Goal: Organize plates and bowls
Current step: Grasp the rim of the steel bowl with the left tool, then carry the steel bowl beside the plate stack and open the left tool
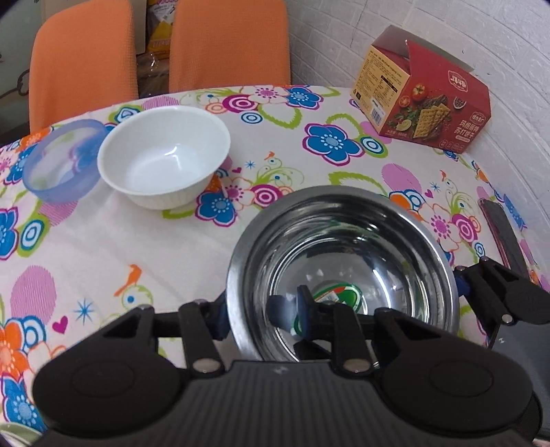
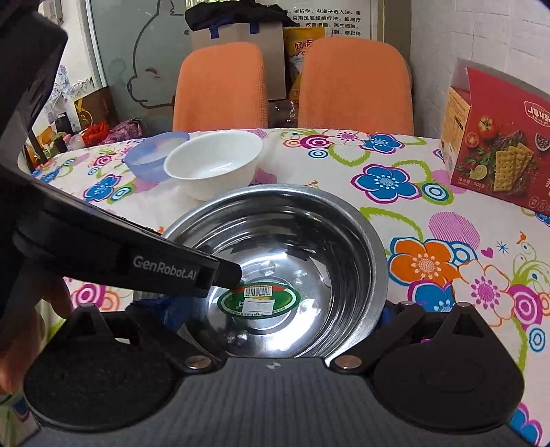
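Shiny steel bowl, green label inside | left gripper pinches its rim | right gripper spread around it, fingertips hidden

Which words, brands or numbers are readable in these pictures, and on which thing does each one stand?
"GenRobot.AI": on the left gripper body.
"508克": on the red cracker box; its brand logo reads upside down, unclear.
"网": on the yellow bag behind the chairs.
Wall poster: Chinese lines, too small.
Green sticker in the steel bowl: barcode, print blurred.
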{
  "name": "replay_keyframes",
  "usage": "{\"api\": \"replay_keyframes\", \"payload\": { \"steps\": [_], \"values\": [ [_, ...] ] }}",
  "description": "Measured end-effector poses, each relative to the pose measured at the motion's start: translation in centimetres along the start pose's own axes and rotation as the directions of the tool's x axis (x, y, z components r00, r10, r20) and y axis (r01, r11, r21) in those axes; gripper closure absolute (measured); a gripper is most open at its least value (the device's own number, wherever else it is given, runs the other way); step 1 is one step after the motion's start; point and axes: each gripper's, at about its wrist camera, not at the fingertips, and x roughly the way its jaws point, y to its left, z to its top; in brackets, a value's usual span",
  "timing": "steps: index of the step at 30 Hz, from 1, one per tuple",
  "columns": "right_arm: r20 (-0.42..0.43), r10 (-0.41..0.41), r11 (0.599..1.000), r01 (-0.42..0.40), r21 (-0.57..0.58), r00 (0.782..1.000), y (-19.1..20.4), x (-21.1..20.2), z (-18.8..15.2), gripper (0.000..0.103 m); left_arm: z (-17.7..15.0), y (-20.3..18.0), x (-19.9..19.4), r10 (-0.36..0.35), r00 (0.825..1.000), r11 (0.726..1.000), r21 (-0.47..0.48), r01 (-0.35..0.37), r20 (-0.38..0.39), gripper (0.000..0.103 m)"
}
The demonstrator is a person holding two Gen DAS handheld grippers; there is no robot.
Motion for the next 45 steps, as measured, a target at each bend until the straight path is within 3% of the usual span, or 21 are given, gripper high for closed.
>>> {"api": "replay_keyframes", "payload": {
  "steps": [10, 19, 29, 33, 34, 35, 37, 41, 45],
  "values": [
    [-0.019, 0.080, 0.997, -0.080, 0.010, 0.997, 6.4, -4.8, -4.1, 0.015, -7.8, 1.0, -7.2, 0.036, 0.999, 0.999, 0.028, -0.036, 0.005, 0.082],
    [-0.063, 0.090, 0.995, -0.087, 0.047, 0.994, 8.9, -6.1, -8.4, 0.015, -13.2, 1.7, -8.0, 0.011, 1.000, 1.000, 0.026, -0.010, -0.015, 0.082],
    [-0.081, 0.094, 0.995, -0.091, 0.034, 0.992, 9.3, -4.5, -8.5, 0.015, -13.0, 2.8, -6.9, 0.042, 0.999, 0.999, -0.020, -0.042, 0.019, 0.082],
    [-0.083, 0.082, 0.997, -0.081, 0.013, 0.993, 9.0, -4.2, -8.6, 0.016, -12.9, 2.4, -6.6, 0.048, 0.998, 0.999, 0.004, -0.048, 0.030, 0.080],
    [-0.085, 0.090, 0.996, -0.089, 0.017, 0.992, 8.8, -4.4, -8.6, 0.016, -12.9, 2.5, -6.7, 0.048, 0.998, 0.999, 0.000, -0.048, 0.035, 0.072],
    [-0.087, 0.101, 0.995, -0.099, 0.031, 0.991, 8.4, -4.7, -8.5, 0.016, -12.9, 2.7, -6.9, 0.052, 0.998, 0.999, -0.013, -0.051, 0.044, 0.044],
    [-0.065, 0.101, 0.994, -0.098, 0.041, 0.993, 7.7, -6.0, -8.2, 0.016, -12.6, 3.5, -8.2, 0.054, 0.994, 0.998, -0.044, -0.050, 0.093, 0.016],
    [0.025, 0.059, 0.997, -0.060, 0.041, 0.998, 5.9, -9.6, -7.0, 0.016, -11.2, 5.2, -11.6, 0.053, 0.981, 0.996, -0.084, -0.038, 0.186, 0.014],
    [0.059, 0.049, 0.996, -0.054, 0.075, 0.997, 3.9, -10.0, -5.0, 0.016, -9.3, 7.2, -13.4, 0.071, 0.968, 0.991, -0.128, -0.041, 0.240, 0.010]
  ]
}}
